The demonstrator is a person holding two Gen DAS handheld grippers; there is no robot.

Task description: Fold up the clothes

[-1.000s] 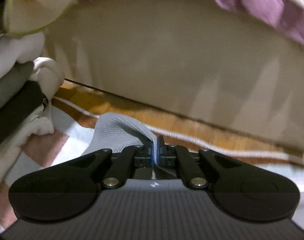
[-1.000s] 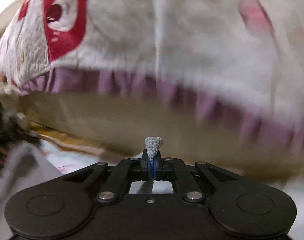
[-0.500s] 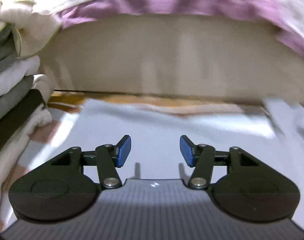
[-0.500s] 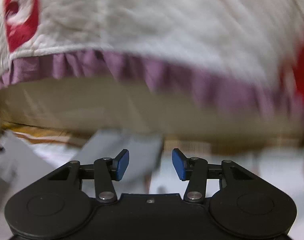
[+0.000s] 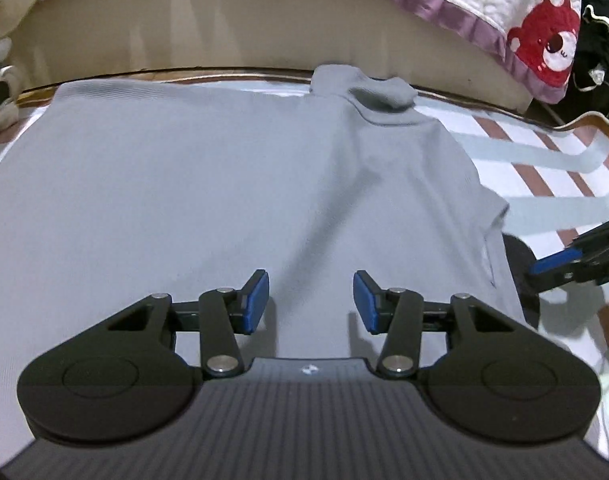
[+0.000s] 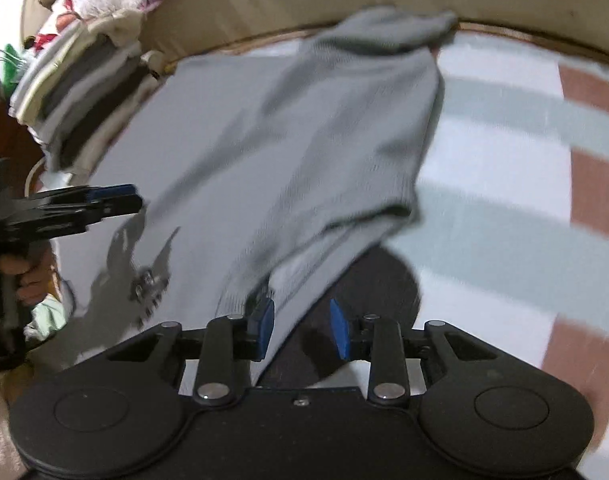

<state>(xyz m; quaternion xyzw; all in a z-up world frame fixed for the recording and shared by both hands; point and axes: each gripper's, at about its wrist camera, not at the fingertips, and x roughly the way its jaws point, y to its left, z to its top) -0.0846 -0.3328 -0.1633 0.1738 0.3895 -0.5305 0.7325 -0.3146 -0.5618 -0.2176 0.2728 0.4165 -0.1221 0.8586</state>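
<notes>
A grey knit garment (image 5: 224, 184) lies spread flat on a striped mat (image 5: 544, 160), its bunched collar end (image 5: 380, 92) toward the far wall. My left gripper (image 5: 310, 300) hovers open over the garment's near part, nothing between its blue pads. The right wrist view shows the same garment (image 6: 284, 140), blurred, with its right edge folded under. My right gripper (image 6: 300, 330) is open above the garment's near right edge. Each gripper shows in the other's view: the right one (image 5: 564, 264) at the right edge, the left one (image 6: 84, 204) at the left, held by a hand (image 6: 20, 276).
A stack of folded clothes (image 6: 72, 92) stands at the left beside the garment. A beige bed base (image 5: 264, 20) runs along the far side, with a quilt (image 5: 536, 20) bearing a red bear hanging over it. Dark clothing (image 5: 600, 40) lies at the far right.
One second ago both grippers were shut on grey fabric held up near the bed. They opened and let it go; the garment now lies flat and both grippers have pulled back over it.
</notes>
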